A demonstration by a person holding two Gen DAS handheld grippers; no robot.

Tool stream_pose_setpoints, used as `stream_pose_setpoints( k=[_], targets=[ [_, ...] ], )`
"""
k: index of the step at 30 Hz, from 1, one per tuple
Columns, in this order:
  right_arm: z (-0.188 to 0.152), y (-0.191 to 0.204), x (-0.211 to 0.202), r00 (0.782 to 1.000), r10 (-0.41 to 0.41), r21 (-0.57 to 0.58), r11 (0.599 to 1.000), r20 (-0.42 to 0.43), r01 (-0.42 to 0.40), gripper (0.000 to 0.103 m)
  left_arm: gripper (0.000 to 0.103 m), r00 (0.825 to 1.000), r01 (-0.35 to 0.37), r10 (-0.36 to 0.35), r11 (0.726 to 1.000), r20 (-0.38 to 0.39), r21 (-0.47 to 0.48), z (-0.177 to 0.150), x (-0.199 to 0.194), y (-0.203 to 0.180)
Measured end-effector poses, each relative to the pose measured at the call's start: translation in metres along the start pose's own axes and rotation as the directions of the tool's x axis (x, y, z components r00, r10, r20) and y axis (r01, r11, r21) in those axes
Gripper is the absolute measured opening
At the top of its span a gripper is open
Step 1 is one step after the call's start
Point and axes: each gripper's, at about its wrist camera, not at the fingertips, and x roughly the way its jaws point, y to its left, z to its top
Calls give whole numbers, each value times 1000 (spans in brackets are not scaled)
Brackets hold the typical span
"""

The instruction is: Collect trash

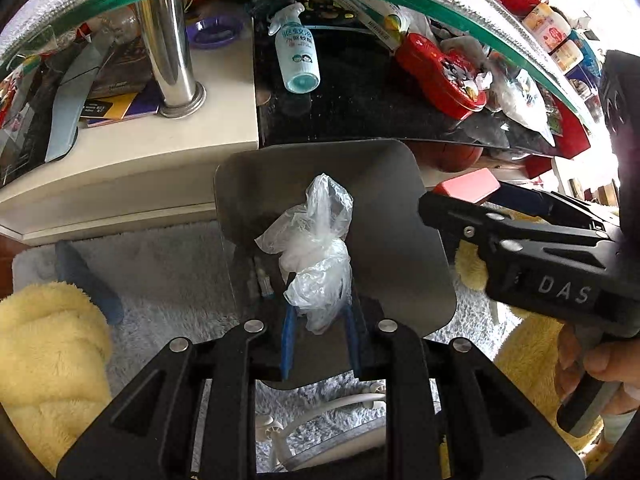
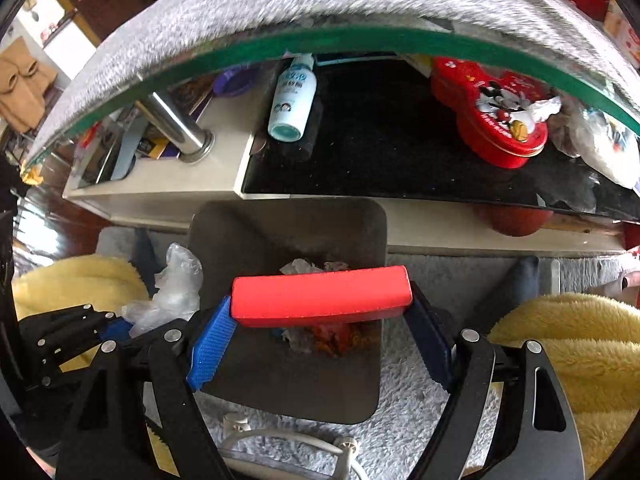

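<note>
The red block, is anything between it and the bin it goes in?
Nothing visible is in the way. The right gripper holds the red block crosswise above the open grey bin, with trash already inside at the bottom. The crumpled plastic bag in the left gripper hangs beside the block, not under it.

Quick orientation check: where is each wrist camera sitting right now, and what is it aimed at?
Left wrist view: on the left tongs, aimed steeply down at the grey bin; they pinch a clear plastic bag; the right tongs and a hand show.
Right wrist view: on the right tongs, aimed down into the bin; they hold a red block; the left tongs show.
Shared: bin, bag, block, spray bottle.
</note>
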Motion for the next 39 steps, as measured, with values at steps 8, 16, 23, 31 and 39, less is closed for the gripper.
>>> stream_pose_setpoints(
  k=[8, 16, 23, 31, 39],
  targets=[
    [6, -10, -2, 999, -41, 38, 998, 8, 41, 96, 58, 1000, -20, 20, 999, -1, -33, 1, 0, 10],
    [14, -34, -40, 995, -13, 118, 993, 97, 2, 100, 95, 994, -61, 65, 997, 87, -47, 6, -32, 17],
    [20, -38, -92, 976, -19, 132, 991, 217, -9, 100, 95, 966, -94, 103, 994, 236, -47, 17, -97, 12],
    [28, -26, -184, 875, -163, 112, 986, 457, 125, 100, 95, 870, -158, 170, 985, 463, -64, 32, -183, 2],
    [31, -26, -259, 756, -242, 160, 970, 608, 182, 100, 95, 761, -194, 170, 981, 626, -31, 47, -260, -22]
  ],
)
